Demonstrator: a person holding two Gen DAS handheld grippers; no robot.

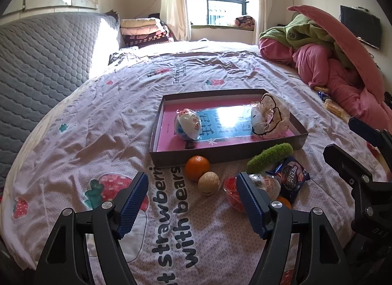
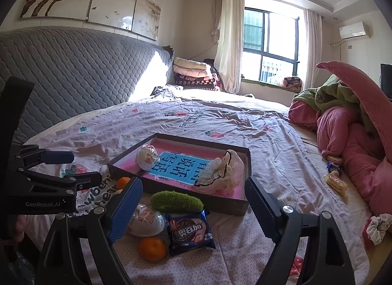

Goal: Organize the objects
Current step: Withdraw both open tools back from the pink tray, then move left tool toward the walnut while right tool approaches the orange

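A: Both claws wide, empty? Left claw point(image 1: 193, 206), right claw point(image 2: 193, 207).
B: Yes. Snacks near, outside box point(image 1: 300, 137); orange point(image 1: 197, 167) touching its near wall, staged for loading.

Daylight only, entering through window point(image 2: 270, 47); panes blown out white. Sun patch on quilted headboard point(image 1: 98, 47) and far bedsheet point(image 1: 186, 49). Strong glare on glossy book cover point(image 1: 227, 115) in tray, text partly washed out. Foreground dimmer, soft shadows. Heavy fisheye bending, dark vignette at corners. Focus acceptable throughout.
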